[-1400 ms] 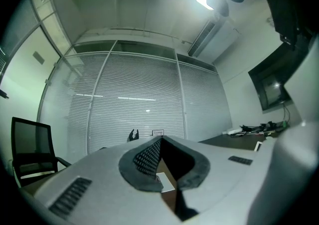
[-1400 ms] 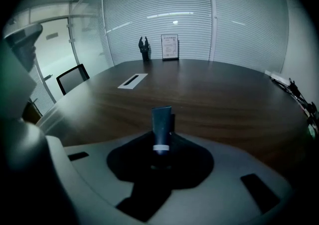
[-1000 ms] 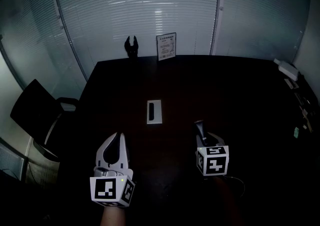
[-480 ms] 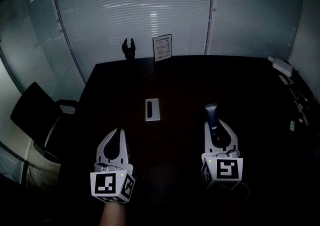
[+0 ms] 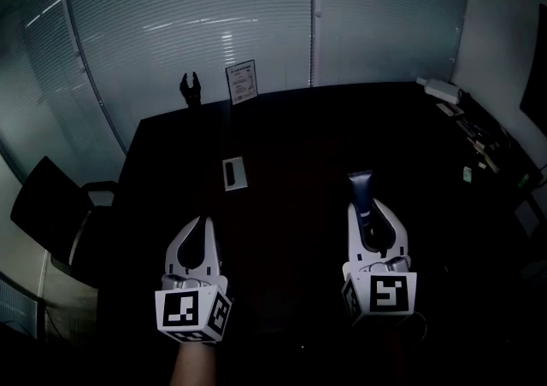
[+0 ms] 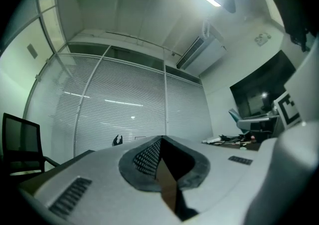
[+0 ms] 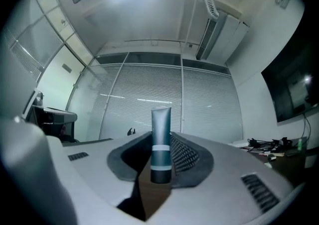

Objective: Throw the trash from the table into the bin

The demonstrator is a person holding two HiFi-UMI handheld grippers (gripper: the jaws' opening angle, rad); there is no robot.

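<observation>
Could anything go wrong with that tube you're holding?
Maybe two things. The tube sticks out past the right gripper's fingers, which pinch only its lower part, so it could slip or tip out onto the table. Also, no bin shows in any view, so the drop might be hard to aim.

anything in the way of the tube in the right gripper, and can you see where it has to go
Nothing stands between gripper and trash: the right gripper is already shut on the tube. No bin shows in any view, so whether something blocks the way to it cannot be told.
</observation>
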